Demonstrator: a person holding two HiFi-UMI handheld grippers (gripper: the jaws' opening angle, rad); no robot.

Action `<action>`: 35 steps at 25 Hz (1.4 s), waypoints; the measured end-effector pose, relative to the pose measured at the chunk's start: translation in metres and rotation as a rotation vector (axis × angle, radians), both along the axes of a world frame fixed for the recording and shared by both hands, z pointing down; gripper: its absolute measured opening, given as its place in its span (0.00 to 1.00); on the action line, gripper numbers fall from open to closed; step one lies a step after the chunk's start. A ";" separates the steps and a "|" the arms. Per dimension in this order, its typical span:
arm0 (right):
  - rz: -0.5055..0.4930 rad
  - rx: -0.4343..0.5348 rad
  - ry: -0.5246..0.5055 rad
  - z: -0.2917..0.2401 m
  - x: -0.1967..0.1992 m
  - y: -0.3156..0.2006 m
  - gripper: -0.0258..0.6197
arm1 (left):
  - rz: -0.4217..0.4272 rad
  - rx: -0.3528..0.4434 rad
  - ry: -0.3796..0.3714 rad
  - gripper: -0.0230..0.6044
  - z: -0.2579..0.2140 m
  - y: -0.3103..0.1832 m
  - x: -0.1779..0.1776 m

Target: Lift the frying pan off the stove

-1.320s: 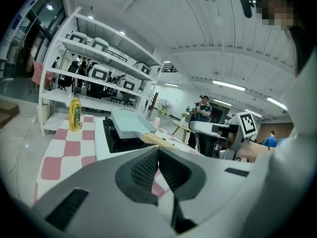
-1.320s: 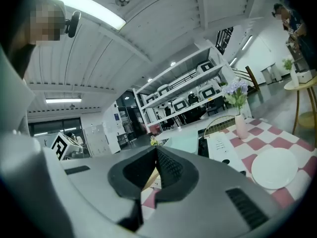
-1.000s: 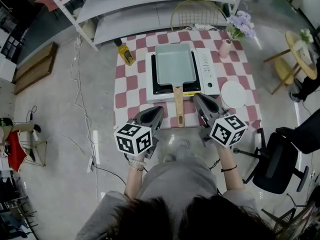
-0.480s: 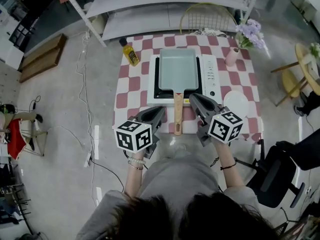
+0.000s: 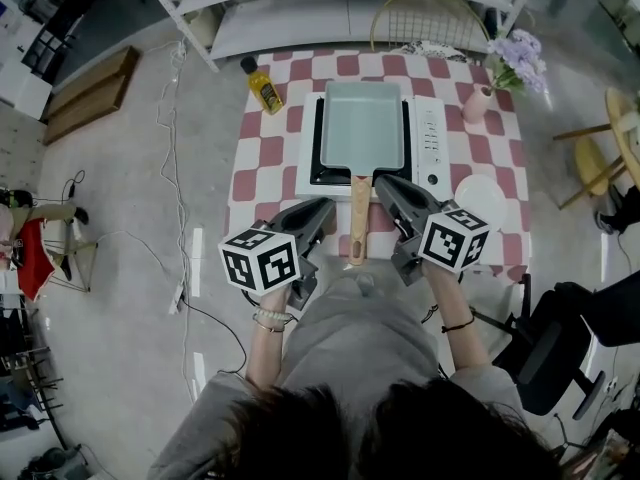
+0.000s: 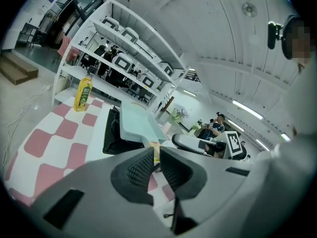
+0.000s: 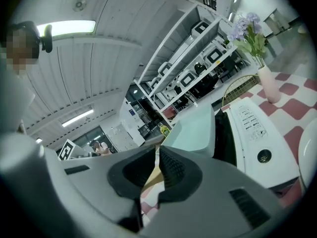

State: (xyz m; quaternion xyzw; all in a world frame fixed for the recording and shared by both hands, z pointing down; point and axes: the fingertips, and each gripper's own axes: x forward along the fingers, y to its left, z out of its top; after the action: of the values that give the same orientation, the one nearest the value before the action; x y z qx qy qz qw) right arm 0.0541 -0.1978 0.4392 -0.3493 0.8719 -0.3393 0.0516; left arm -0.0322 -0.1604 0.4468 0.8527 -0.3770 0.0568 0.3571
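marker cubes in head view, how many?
2. Left cube sits lower left of the pan handle; right cube lower right of it. None appears hidden.

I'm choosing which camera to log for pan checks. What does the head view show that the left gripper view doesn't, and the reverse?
Only the head view: the white plate and the full wooden handle. Only the left gripper view: ceiling lights and seated people in the background. Both: the pan, stove, yellow bottle and checked cloth.
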 end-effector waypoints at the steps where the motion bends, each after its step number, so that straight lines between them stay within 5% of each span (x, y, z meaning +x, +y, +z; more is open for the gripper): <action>1: 0.000 -0.010 0.000 0.002 0.000 0.000 0.08 | 0.005 -0.009 0.004 0.09 0.001 0.000 0.001; 7: 0.014 -0.078 -0.021 0.011 -0.002 -0.003 0.10 | 0.025 -0.073 0.068 0.09 0.005 0.001 0.003; 20: 0.016 -0.199 -0.109 0.024 -0.008 -0.009 0.29 | 0.087 -0.177 0.184 0.27 0.006 0.002 0.015; 35: -0.042 -0.328 -0.190 0.043 -0.018 -0.012 0.38 | 0.164 -0.263 0.219 0.42 0.017 0.008 0.036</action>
State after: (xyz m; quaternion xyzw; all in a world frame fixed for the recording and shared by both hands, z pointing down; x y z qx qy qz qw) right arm 0.0360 -0.2100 0.4820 -0.3010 0.8031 -0.5096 0.0690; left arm 0.0038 -0.1519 0.4633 0.8275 -0.2547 0.0415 0.4987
